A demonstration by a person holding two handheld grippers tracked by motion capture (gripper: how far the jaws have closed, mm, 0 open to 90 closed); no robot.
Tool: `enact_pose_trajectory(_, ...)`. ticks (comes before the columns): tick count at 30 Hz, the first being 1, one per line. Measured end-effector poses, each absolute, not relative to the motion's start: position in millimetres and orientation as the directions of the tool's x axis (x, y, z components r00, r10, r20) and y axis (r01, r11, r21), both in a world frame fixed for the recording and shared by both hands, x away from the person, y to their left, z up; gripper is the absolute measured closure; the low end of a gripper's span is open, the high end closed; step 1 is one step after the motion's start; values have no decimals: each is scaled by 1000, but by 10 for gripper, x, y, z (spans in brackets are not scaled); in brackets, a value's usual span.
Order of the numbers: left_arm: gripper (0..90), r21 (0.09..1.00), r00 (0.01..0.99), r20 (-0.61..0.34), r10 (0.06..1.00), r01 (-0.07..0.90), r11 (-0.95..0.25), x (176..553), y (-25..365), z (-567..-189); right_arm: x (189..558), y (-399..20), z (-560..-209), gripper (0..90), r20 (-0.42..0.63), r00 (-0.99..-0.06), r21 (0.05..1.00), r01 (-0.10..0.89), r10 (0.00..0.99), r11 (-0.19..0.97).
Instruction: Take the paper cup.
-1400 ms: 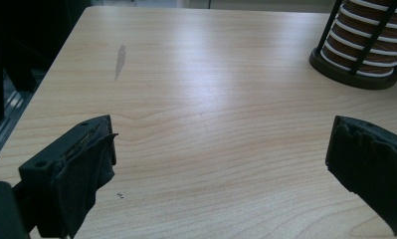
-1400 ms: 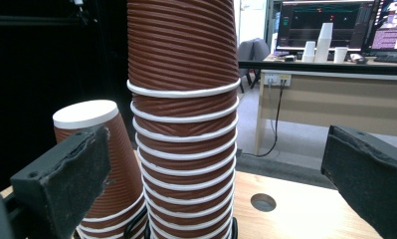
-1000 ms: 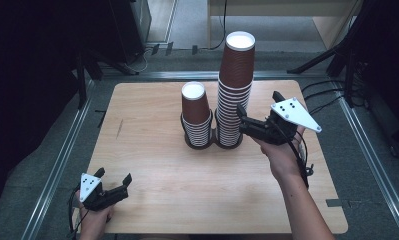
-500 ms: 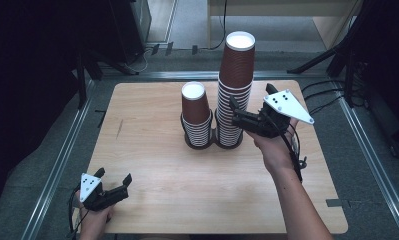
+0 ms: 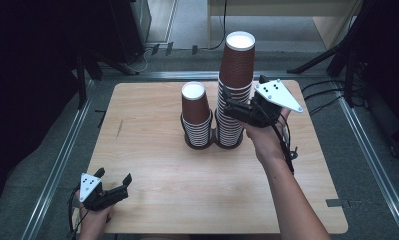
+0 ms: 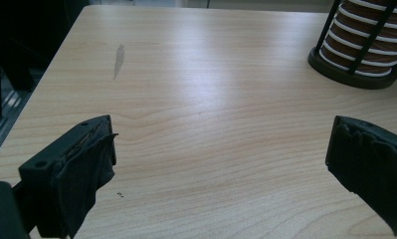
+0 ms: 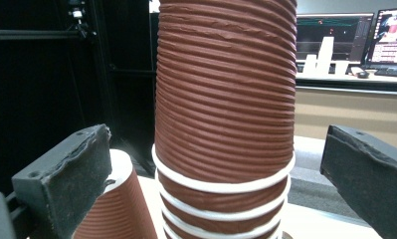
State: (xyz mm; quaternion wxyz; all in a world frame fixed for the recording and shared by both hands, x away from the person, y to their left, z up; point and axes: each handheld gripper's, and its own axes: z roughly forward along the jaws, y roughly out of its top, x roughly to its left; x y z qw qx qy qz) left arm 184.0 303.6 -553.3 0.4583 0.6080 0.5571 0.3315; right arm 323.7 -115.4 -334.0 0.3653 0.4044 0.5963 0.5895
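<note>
The work in hand is taking a cup off the tall stack [image 5: 236, 85], and this is the approach step, just short of the grasp. The stack stands upside down in a black holder [image 5: 213, 142] near the middle of the worktop [image 5: 152, 165], just to the right of a shorter stack [image 5: 195, 112] in the same holder.

The right gripper [image 5: 235, 111] is raised to the right side of the tall stack, about halfway up it. In the right gripper view its fingers [image 7: 66, 179] stand wide apart, one on each side of the top cup [image 7: 225, 89], with clear gaps to its ribbed wall; nothing is gripped. The white rim [image 7: 221, 184] of that cup sits about level with the fingers.

The left gripper [image 5: 112, 192] rests low at the near left corner of the worktop, well apart from the cups, its fingers [image 6: 81, 169] also spread open over bare wood.

The next move, as I judge it, calls for the right gripper to ease forward until the cup's wall lies well between the fingers, above the rim, then close gently enough not to crush the paper. Then comes a straight upward lift so that only one cup comes free. The risk is that nested cups cling and rise together.
</note>
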Motion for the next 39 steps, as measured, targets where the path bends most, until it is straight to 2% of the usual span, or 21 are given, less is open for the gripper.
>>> enact_pose_trajectory(20, 0, 926, 163, -111, 980, 376, 42, 1844, 3038, -5533, 3496, -981, -3302, 4, 9, -367, 998, 58, 930, 13)
enact_pose_trajectory(26, 0, 926, 165, -113, 980, 376, 43, 1844, 3040, -5533, 3559, -960, -3314, 63, 2, -333, 998, 58, 943, 18)
enact_pose_trajectory(39, 0, 925, 167, -110, 980, 378, 39, 1845, 3038, -5533, 3642, -917, -3320, 79, -8, -318, 997, 70, 948, 32)
